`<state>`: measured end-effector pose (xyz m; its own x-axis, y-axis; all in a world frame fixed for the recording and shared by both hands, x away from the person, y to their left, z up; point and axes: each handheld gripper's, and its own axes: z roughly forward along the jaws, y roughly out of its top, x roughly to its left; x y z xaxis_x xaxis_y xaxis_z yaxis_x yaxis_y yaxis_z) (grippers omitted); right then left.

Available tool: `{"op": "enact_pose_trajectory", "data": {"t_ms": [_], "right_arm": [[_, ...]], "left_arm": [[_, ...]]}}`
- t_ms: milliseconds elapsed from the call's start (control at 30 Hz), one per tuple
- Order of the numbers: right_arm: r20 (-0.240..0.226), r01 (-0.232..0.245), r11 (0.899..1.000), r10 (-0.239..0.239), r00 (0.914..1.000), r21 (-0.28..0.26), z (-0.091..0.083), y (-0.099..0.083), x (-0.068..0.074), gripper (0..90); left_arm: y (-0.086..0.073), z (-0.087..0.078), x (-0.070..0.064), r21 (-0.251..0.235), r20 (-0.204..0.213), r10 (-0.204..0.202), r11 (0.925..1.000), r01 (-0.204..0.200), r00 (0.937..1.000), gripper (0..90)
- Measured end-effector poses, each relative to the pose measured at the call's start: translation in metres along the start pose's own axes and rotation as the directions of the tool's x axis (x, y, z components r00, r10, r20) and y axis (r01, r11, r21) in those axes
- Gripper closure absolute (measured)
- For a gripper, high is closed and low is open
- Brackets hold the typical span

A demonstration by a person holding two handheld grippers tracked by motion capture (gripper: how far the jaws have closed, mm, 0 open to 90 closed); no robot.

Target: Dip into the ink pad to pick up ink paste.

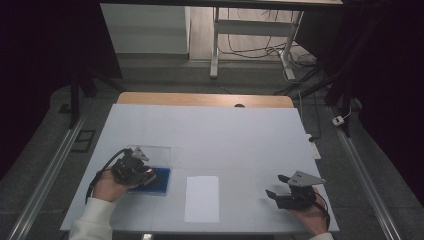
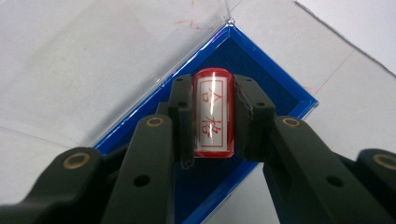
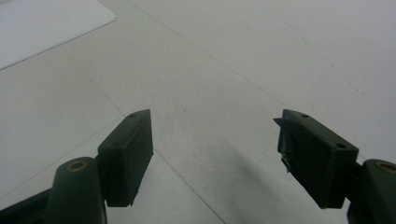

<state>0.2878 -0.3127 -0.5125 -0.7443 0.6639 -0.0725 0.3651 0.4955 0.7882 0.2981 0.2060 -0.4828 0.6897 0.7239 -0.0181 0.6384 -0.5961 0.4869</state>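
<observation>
the left gripper is clamping a small red stamp, one jaw on each curved side, with the white label and its red characters facing the camera in the left gripper view. the stamp is hanging over the dark blue pad of an open case, whose clear lid is lying back toward the far side. in the high view the case is sitting near the left of the worktop, with a sheet just to its right. the right gripper is resting near the right edge, jaws spread wide and holding nothing, well apart from the sheet.

the main risk looks like slipping. the stamp is round and glossy, and the flat jaws are touching it only along narrow strips, so a loose squeeze or a quick swing could be letting it roll or twist out. if it drops, it could be marking the worktop or the sheet in the wrong spot.

a second risk is tilt. whether the inked end is sitting square to the pad cannot be told, and a slanted stamp would be printing only partly or smearing.

the sheet also seems to be lying loose, with nothing pinning it, so pressing and lifting could be dragging it along or lifting it with the stamp. the idle right gripper could be steadying it.

the upright lid is close to the left hand, and a careless lift could be knocking it or shifting the case.
</observation>
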Motion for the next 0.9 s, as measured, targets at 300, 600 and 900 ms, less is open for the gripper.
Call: {"op": "enact_pose_trajectory", "data": {"t_ms": [300,600,900], "right_arm": [[-0.003,0.004,1.000,-0.004,1.0000,-0.005,-0.0010,0.0012,0.0020,26.1],[0.001,0.002,1.000,-0.002,1.0000,-0.004,-0.0011,0.0008,0.0014,26.1],[0.002,0.004,1.000,-0.004,1.0000,-0.006,-0.0016,0.0012,0.0017,26.1]], "left_arm": [[-0.0014,0.0009,-0.0006,-0.006,-0.006,0.013,0.9999,-0.013,0.9999,71.2],[-0.0026,0.0011,0.0013,-0.014,0.005,0.010,0.9999,-0.009,0.9999,71.2],[-0.0037,0.0014,0.0016,-0.021,0.008,0.009,0.9997,-0.009,0.9999,71.2]]}}
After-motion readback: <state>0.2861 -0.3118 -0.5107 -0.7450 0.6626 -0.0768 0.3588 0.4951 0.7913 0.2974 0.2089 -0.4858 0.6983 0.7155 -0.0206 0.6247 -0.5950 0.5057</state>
